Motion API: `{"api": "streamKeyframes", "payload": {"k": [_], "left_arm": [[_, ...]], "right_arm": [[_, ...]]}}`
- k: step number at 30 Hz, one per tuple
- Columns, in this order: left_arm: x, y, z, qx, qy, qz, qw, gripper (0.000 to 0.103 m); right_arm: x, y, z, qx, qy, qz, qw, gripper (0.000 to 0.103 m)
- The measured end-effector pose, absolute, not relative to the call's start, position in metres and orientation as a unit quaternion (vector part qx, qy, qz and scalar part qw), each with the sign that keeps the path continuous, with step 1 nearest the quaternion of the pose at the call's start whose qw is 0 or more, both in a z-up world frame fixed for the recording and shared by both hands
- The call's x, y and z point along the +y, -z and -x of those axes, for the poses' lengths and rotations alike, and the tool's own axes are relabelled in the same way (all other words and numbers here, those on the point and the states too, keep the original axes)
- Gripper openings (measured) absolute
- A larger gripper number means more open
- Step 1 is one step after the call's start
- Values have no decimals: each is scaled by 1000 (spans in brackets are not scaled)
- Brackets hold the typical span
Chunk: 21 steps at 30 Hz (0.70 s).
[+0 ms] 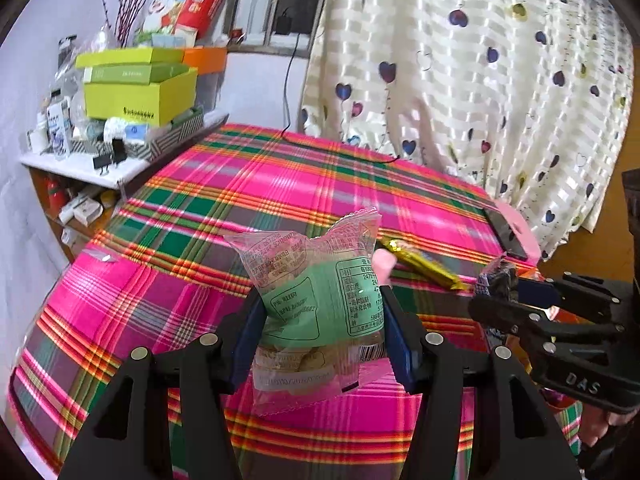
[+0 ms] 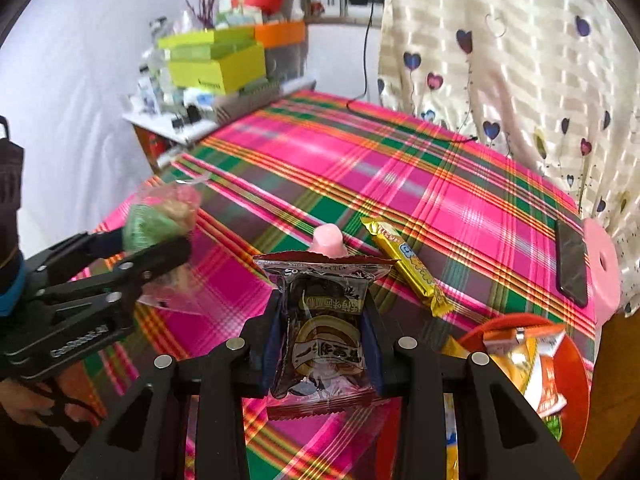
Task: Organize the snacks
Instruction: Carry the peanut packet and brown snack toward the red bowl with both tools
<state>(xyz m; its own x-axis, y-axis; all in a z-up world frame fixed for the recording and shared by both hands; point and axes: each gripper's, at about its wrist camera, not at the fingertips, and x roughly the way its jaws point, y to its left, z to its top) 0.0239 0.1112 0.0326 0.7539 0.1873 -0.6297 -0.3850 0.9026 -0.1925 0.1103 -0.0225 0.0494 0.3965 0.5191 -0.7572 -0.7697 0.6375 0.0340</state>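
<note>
- Left wrist view: the left gripper [image 1: 320, 316] has its jaws closed on a green packet [image 1: 320, 292], held upright above the plaid cloth [image 1: 240, 200]. The clear wrapper crinkles and bulges, so it looks light and soft; a mid-body grip suits it, though the film may be slippery.
- Far right lie a gold bar [image 1: 424, 264] and a phone [image 1: 506, 234].
- Right wrist view: the right gripper [image 2: 322, 332] is clamped on a dark packet [image 2: 324, 328], also off the cloth. It seems light, and its contents may crush under a hard squeeze.
- A pink jelly cup [image 2: 329, 240] sits just beyond; a red bowl [image 2: 576, 380] with snacks is near right.
</note>
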Motion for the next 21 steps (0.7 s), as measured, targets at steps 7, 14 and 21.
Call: {"api": "streamKeyframes", "payload": {"k": [7, 14, 21], "left_arm": [[82, -54, -14, 297, -141, 130, 935, 56], [54, -67, -6, 287, -127, 106, 944, 56], [28, -76, -2, 282, -112, 88, 949, 56]], "right_arm": [[-52, -72, -82, 355, -396, 141, 835, 33], [-78, -82, -65, 339, -394, 125, 845, 33], [-102, -88, -54, 331, -387, 110, 854, 33]]}}
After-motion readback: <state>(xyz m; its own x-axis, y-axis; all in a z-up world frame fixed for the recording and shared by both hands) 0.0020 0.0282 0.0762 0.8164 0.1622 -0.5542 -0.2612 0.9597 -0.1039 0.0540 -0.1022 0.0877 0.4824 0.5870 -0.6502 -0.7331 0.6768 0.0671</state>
